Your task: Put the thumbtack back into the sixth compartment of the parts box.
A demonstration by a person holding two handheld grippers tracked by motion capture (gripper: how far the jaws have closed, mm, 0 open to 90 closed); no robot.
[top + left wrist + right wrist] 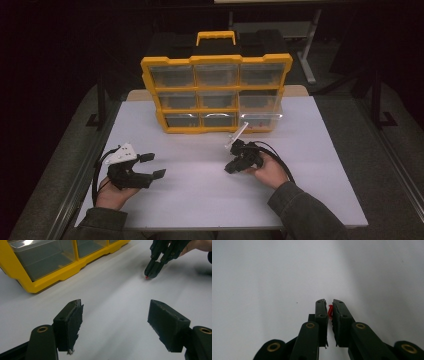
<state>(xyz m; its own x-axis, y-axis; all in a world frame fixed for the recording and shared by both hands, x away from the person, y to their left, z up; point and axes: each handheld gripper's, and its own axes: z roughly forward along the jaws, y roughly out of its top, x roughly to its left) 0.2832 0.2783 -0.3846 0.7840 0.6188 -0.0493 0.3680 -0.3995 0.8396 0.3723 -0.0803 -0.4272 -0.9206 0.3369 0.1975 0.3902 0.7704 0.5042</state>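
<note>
Slippage is the risk: a tiny red part (330,311), possibly a clip, is pinched at the tips of the nearly closed right claw (329,305); the left claw (115,315) is held wide, empty.

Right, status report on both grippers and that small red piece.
Left hand-held gripper open, idle. Right hand-held gripper shut on small red plastic piece at white table. Nothing in the way.

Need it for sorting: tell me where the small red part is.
The small red part sits pinched in the right gripper, low over the white table, right of centre.
</note>
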